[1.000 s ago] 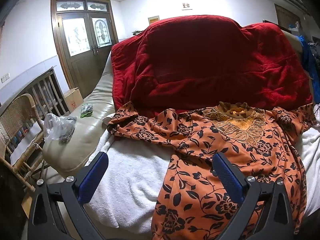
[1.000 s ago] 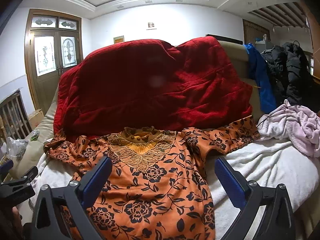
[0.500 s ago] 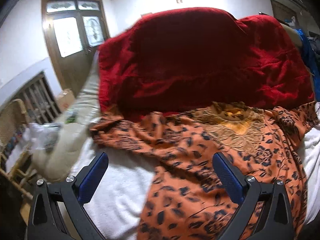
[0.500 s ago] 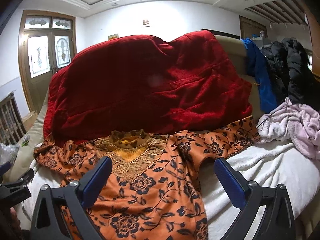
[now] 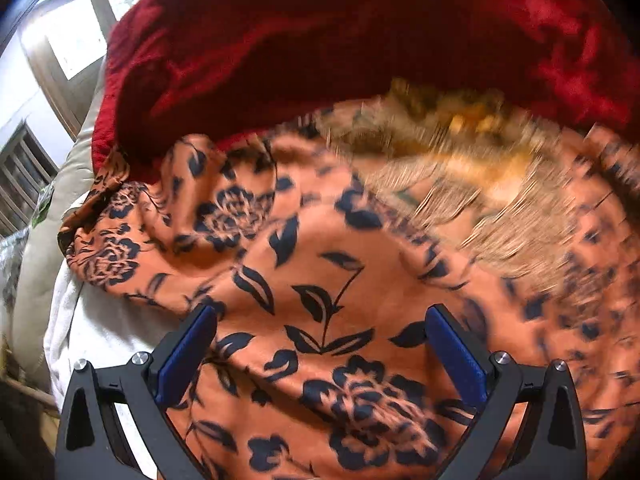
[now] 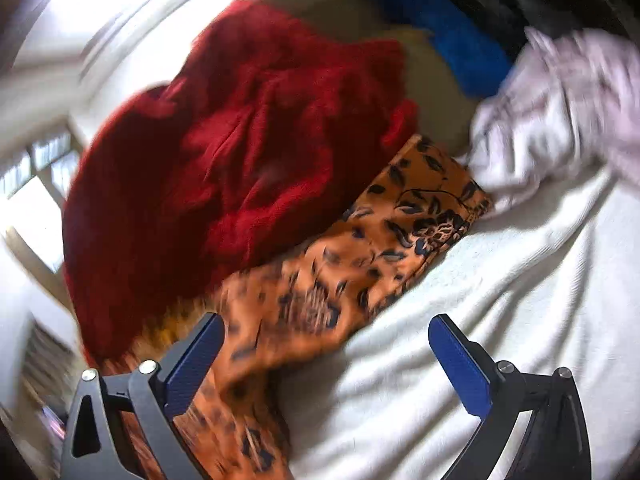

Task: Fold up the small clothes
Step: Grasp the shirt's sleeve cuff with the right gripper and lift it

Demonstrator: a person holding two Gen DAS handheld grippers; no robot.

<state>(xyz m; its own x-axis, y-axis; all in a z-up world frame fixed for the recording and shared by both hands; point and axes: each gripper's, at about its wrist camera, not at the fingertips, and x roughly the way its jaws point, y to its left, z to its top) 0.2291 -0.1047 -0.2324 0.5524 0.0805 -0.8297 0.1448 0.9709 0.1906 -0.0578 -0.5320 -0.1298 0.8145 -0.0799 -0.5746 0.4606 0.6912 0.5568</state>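
Left wrist view: left gripper [image 5: 320,316] hangs low over the orange floral garment [image 5: 312,264], fingers spread wide, nothing between the blue pads [image 5: 186,354]; cloth lies beneath the gap, contact cannot be told.
Right wrist view: right gripper [image 6: 324,328] tilted, fingers likewise spread and holding nothing; left pad [image 6: 194,364] over the garment's [image 6: 320,288] edge, right pad over the white cover [image 6: 500,288].
Writing: none legible in either view (both blurred by motion).
Containers: none made out.
Garment position: spread flat on the white cover [image 5: 100,320], neckline with tan embroidery [image 5: 460,184] toward the red blanket [image 5: 320,40]; one sleeve [image 5: 120,232] bunched at the left edge, the other sleeve [image 6: 432,200] stretched toward a pale lilac garment [image 6: 560,112], its cuff just beside it.
Backdrop: red blanket [image 6: 240,152] heaped against the sofa back; blue fabric [image 6: 452,40] behind the lilac one.
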